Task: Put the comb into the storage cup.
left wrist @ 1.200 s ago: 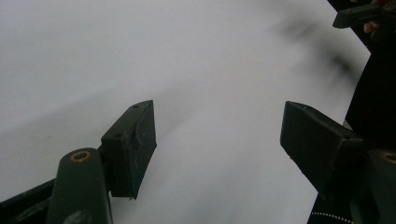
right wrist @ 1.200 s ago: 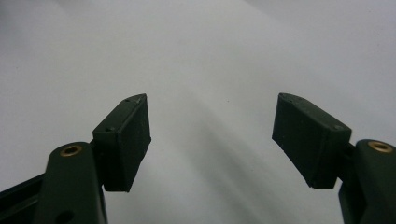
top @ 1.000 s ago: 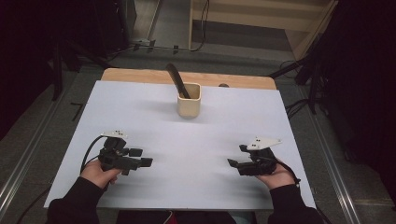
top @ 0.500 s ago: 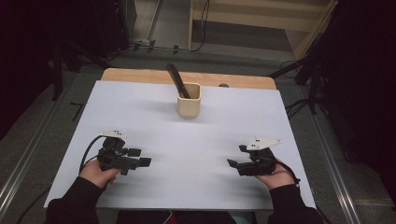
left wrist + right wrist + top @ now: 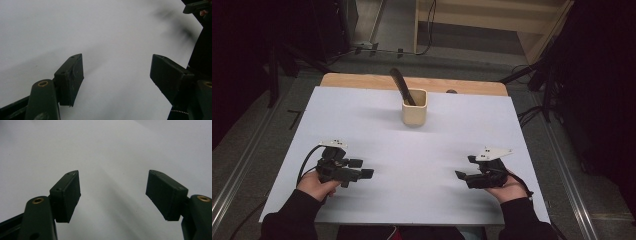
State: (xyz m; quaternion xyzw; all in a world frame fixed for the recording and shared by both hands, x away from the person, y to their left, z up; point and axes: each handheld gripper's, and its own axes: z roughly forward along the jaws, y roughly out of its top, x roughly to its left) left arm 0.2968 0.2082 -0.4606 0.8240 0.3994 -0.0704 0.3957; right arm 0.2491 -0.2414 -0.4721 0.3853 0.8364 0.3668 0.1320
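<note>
A cream square cup [image 5: 414, 114] stands at the far middle of the white table [image 5: 362, 115], with a dark flat tool [image 5: 400, 85] leaning out of it to the back left. My left gripper [image 5: 362, 168] rests near the front left, jaws pointing right toward the table's middle. In its own view the left gripper [image 5: 116, 75] is open with bare table between the jaws. My right gripper [image 5: 464, 167] rests near the front right, jaws pointing left. In its own view the right gripper [image 5: 112, 192] is open and holds nothing.
A wooden strip [image 5: 362, 80] runs along the table's far edge. Beyond it are a dark floor, cables and a wooden shelf unit [image 5: 492, 20]. Metal rails flank the table on both sides. The other gripper [image 5: 197, 6] shows at the left gripper view's top right.
</note>
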